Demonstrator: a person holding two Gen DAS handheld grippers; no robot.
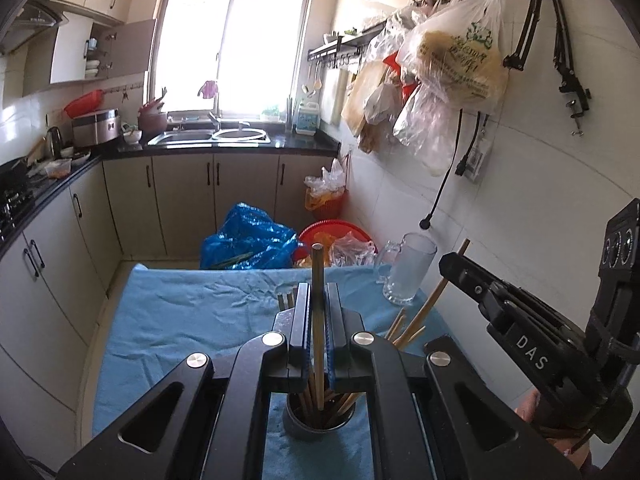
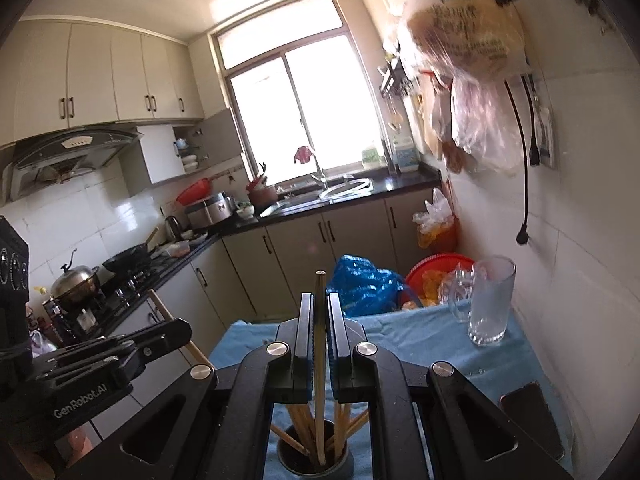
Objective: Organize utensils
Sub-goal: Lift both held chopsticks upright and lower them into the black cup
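My left gripper (image 1: 318,290) is shut on a wooden chopstick (image 1: 317,272) that stands upright between its jaws. The chopstick's lower end runs down toward a dark cup (image 1: 298,426) holding several chopsticks. My right gripper (image 2: 320,300) is shut on another chopstick (image 2: 319,280), also upright above the same cup (image 2: 348,462). In the left wrist view the right gripper (image 1: 450,266) enters from the right with its slanted chopstick (image 1: 434,300). In the right wrist view the left gripper (image 2: 180,330) shows at the left, and its chopstick (image 2: 160,306) sticks out.
A blue cloth (image 1: 180,320) covers the table. A glass mug (image 1: 408,270) stands at its far right corner by the tiled wall, and a dark phone (image 2: 528,408) lies near the right edge. Blue and red bags (image 1: 248,240) sit on the floor beyond. Plastic bags (image 1: 452,68) hang overhead.
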